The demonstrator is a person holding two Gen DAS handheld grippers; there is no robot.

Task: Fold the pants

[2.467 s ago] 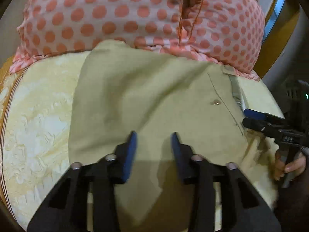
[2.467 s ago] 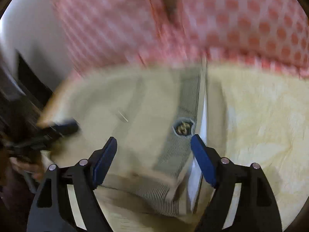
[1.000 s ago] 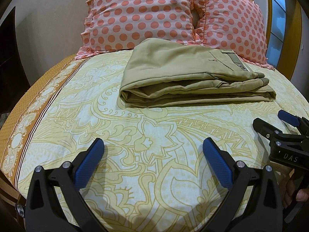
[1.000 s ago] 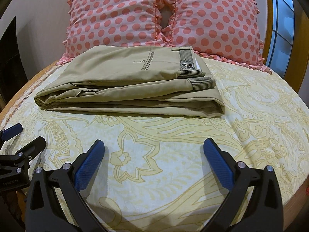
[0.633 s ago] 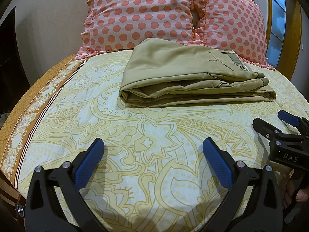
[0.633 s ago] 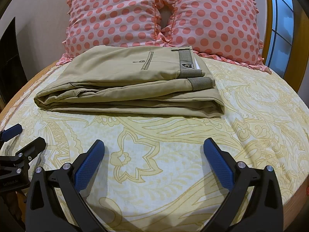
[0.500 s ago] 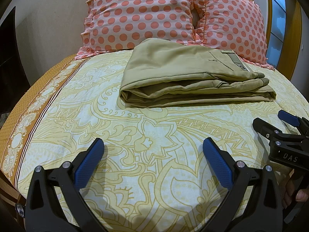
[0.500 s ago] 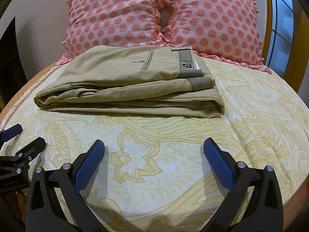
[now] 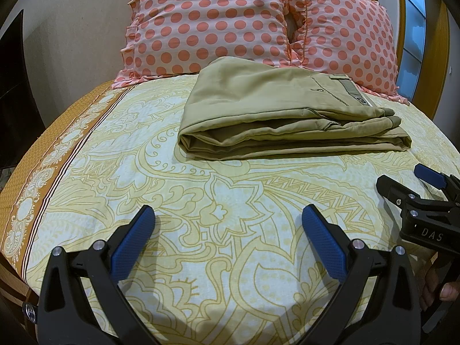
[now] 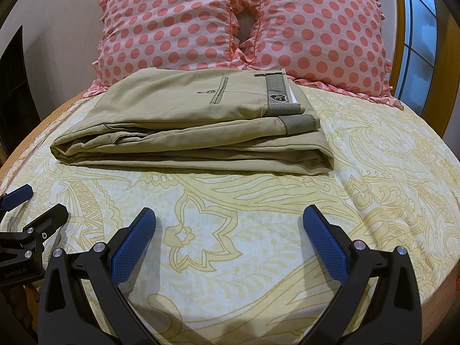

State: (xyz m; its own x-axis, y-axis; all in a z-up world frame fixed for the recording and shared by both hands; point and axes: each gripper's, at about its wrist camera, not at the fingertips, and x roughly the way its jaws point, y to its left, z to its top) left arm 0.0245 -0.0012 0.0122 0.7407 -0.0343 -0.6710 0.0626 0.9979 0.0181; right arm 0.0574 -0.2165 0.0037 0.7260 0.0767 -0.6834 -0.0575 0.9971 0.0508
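Both grippers backed right off now, versus a couple seconds ago when hovering tight over the khaki pants (image 10: 189,123) with the left fingers narrow. Since a second ago, basically nothing moving. Looks like the fold is done, just parked.

Pants sitting at 12 o'clock from each camera, a neat stacked rectangle on the yellow paisley bedsheet (image 9: 230,201), far edge right up against the polka-dot pillows (image 10: 238,26). Striped waistband (image 10: 277,92) on top toward 1 o'clock in the right view, back pocket beside it.

Left gripper (image 9: 227,230) spread wide, holding nothing, well clear of the cloth. Right gripper (image 10: 228,230) same deal, wide and empty.

Hard to tell: how tidy the layers are on the pillow side, hidden by the stack itself. Leg hems not visible anywhere. Only fingertips of the right hand (image 9: 437,284) peeking in at 4 o'clock of the left view, rest cut off.
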